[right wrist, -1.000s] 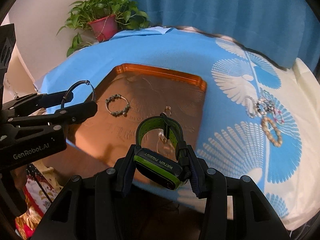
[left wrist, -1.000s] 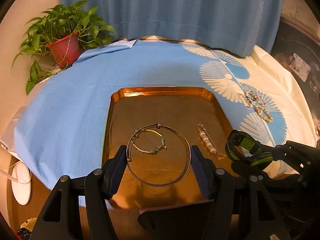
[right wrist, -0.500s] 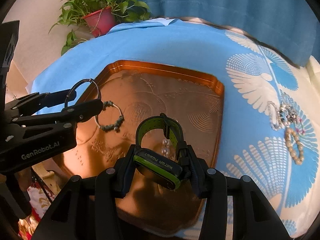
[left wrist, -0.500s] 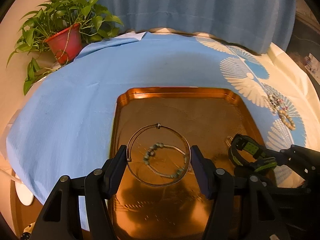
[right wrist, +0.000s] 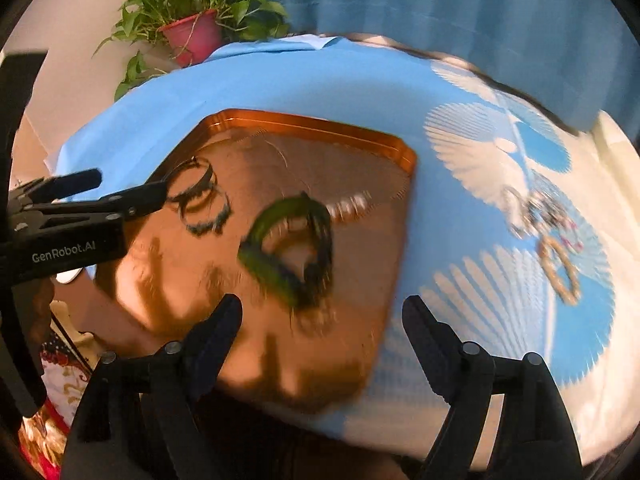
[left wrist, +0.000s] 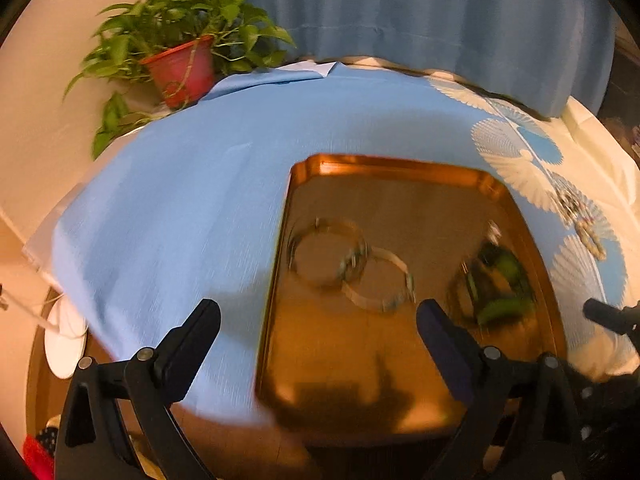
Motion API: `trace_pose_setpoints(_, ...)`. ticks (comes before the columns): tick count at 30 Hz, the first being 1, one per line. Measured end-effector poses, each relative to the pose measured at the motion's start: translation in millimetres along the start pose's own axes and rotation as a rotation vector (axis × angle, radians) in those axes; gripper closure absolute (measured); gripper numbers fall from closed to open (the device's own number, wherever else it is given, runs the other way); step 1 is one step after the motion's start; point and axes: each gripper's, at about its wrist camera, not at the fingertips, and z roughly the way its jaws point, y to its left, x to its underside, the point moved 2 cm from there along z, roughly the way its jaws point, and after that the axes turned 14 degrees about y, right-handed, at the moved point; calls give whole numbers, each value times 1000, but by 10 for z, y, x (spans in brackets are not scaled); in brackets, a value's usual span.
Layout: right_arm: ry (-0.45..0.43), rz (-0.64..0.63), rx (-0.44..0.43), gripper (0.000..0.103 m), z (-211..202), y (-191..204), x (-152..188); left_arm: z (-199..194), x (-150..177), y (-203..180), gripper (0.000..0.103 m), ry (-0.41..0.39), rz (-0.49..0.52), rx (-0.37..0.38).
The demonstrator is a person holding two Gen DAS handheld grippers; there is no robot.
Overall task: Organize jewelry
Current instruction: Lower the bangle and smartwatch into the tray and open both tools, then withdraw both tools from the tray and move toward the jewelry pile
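Left tongs point(left wrist: 318, 322): opening, released, empty. Right tongs point(right wrist: 322, 318): opening, released, empty. Hoop point(left wrist: 326, 254), bracelet point(left wrist: 378, 282), watch point(right wrist: 292, 254): blurred, over the tray point(right wrist: 320, 126). Remaining jewelry point(right wrist: 548, 228): on tabletop cloth point(left wrist: 168, 208).

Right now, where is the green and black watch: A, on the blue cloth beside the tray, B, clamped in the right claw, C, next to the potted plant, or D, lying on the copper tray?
D: the watch lies on the copper tray, free of the opening right claw.
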Motion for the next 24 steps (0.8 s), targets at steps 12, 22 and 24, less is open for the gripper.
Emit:
trace_pose_setpoints(12, -76, 86, -8, 21, -765, 63, 1019, -771, 1044, -238, 6, -8, -1, 32)
trace_pose_setpoints(22, -171, 98, -6, 21, -1301, 169, 1566, -1347, 1421, -533, 6, -101, 85, 34)
trace_pose_setpoints(24, -190, 100, -2, 21, -1375, 183, 1640, -1419, 1467, -586, 6, -116, 101, 27)
